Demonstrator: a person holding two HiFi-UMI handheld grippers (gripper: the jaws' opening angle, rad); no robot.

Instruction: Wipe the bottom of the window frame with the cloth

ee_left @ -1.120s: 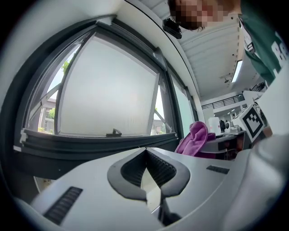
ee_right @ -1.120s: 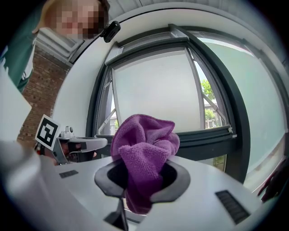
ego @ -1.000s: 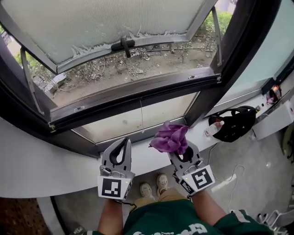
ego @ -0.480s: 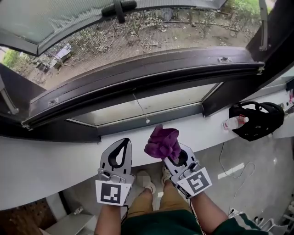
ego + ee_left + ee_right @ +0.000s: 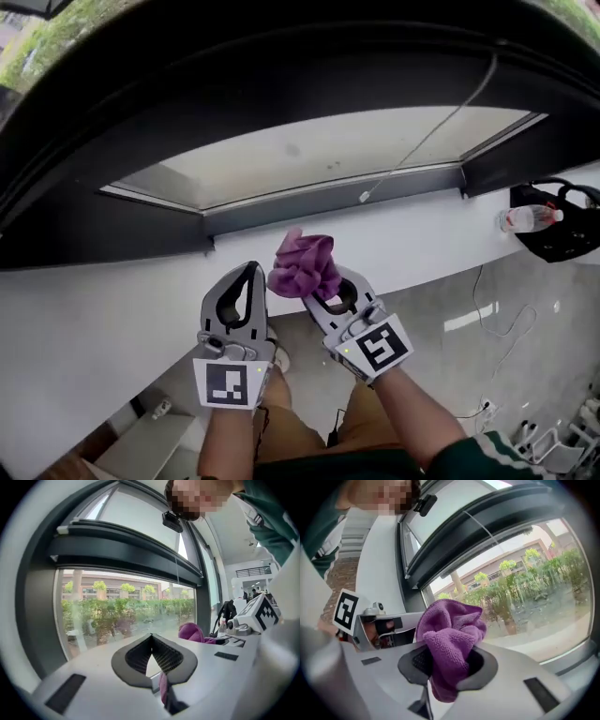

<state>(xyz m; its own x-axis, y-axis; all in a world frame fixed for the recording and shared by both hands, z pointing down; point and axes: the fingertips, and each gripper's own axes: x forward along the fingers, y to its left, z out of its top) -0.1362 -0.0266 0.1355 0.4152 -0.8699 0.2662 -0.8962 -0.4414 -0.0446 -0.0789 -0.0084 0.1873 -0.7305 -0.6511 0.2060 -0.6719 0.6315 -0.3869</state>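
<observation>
- The right tongs (image 5: 317,284) gripped the purple cloth (image 5: 302,263); the window frame's bottom rail (image 5: 328,201) ran crosswise just ahead of it.
- The left tongs (image 5: 251,274), alongside, were closed on nothing.

Daylight is coming in through the lower window pane (image 5: 319,155), which is glowing pale and washed out across the middle of the head view. Above it, the window frame (image 5: 234,66) is lying in near-black shadow and bowing into an arc from wide-angle distortion. The white sill (image 5: 103,319) is catching soft, even light with no hard shadows. Both gripper views are darkening to black at their corners, and straight lines are bending strongly toward the edges. At the centre of the right gripper view the purple cloth (image 5: 450,639) is showing crisp, while the trees (image 5: 525,588) outside are looking hazy.
</observation>
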